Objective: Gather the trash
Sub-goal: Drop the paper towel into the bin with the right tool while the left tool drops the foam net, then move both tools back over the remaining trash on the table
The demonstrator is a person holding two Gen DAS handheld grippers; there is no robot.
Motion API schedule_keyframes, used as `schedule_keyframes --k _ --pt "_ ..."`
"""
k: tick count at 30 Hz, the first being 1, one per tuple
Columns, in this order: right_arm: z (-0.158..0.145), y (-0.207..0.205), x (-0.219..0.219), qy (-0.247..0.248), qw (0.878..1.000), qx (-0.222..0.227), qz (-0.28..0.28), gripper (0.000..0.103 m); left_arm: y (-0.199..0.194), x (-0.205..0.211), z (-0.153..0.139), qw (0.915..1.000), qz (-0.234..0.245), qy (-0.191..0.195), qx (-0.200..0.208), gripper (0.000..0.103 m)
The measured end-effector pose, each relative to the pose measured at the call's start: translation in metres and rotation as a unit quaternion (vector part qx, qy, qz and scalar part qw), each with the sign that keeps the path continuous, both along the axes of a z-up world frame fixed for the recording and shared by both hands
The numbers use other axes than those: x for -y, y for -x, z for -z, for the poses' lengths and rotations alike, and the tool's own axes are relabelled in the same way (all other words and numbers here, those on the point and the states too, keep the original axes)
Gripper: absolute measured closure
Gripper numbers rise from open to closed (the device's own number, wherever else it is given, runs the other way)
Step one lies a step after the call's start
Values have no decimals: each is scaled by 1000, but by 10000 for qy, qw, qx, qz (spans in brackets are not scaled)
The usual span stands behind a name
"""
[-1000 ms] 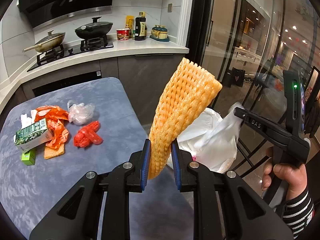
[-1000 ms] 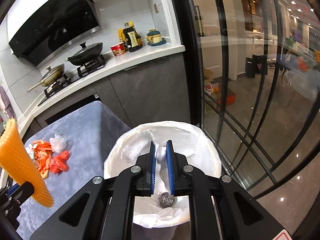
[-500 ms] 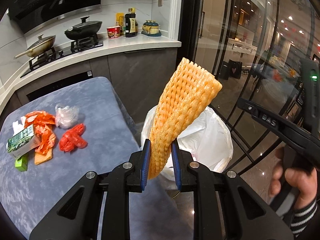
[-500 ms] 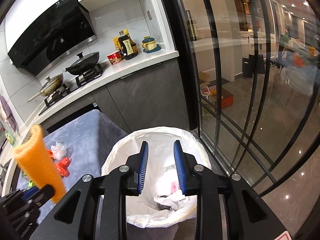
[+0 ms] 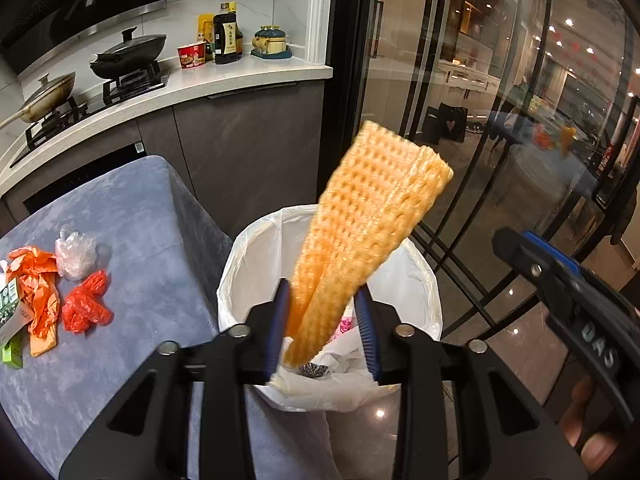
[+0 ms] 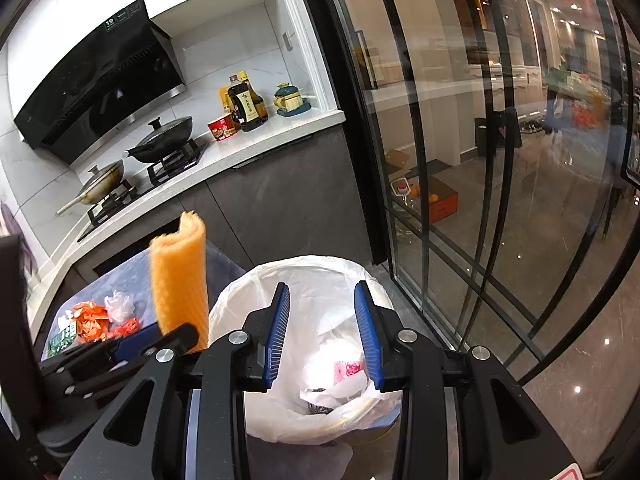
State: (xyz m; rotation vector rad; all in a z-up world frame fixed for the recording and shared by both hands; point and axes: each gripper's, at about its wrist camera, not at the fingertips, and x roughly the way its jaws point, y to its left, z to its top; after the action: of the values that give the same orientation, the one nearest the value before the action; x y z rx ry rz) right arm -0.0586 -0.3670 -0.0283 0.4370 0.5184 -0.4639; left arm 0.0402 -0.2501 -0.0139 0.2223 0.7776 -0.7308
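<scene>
My left gripper is open above the white-lined trash bin. The orange foam net stands loose between its spread jaws, blurred, its lower end over the bin's mouth. In the right wrist view the net shows left of the bin. My right gripper is open and empty over the bin, which holds a steel scourer and crumpled paper. More trash lies on the blue-grey table: a red bag, orange bags, a clear bag, a green carton.
A kitchen counter with pans, bottles and a cup runs behind the table. Glass sliding doors stand to the right of the bin. My right gripper's body and hand show at the right edge of the left wrist view.
My left gripper moved over the bin and its jaws opened, freeing the foam net. My right gripper let go of the bag's rim and opened wide.
</scene>
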Motion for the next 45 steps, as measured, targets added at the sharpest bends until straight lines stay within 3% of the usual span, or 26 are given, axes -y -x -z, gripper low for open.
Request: schedule_keyframes --k 9,12,22,28,36,38,45 --pt "1 2 4 -60 10000 -27 61 68 -5 1 -5 9998 -134 102 90 42" --pt "1 2 3 -45 10000 -22 63 63 -9 1 -8 9997 -170 146 112 41" --pt "-2 -1 -7 -2 10000 -40 -6 62 -24 -31 -20 9982 -492 328 124 39" --pt "-7 -10 -23 65 9999 -4 -114 53 -34 -71 -26 9947 -908 440 202 22" --pt "-12 -30 -54 169 9990 12 -414 48 -54 -133 -25 9872 -1504 527 63 22" --pt "-13 -36 -64 192 9986 10 -500 47 -58 -149 -25 9850 -1636 540 57 16" --pt "-15 -60 -102 309 9957 -86 -865 47 -80 -217 -27 9739 -2176 644 47 15"
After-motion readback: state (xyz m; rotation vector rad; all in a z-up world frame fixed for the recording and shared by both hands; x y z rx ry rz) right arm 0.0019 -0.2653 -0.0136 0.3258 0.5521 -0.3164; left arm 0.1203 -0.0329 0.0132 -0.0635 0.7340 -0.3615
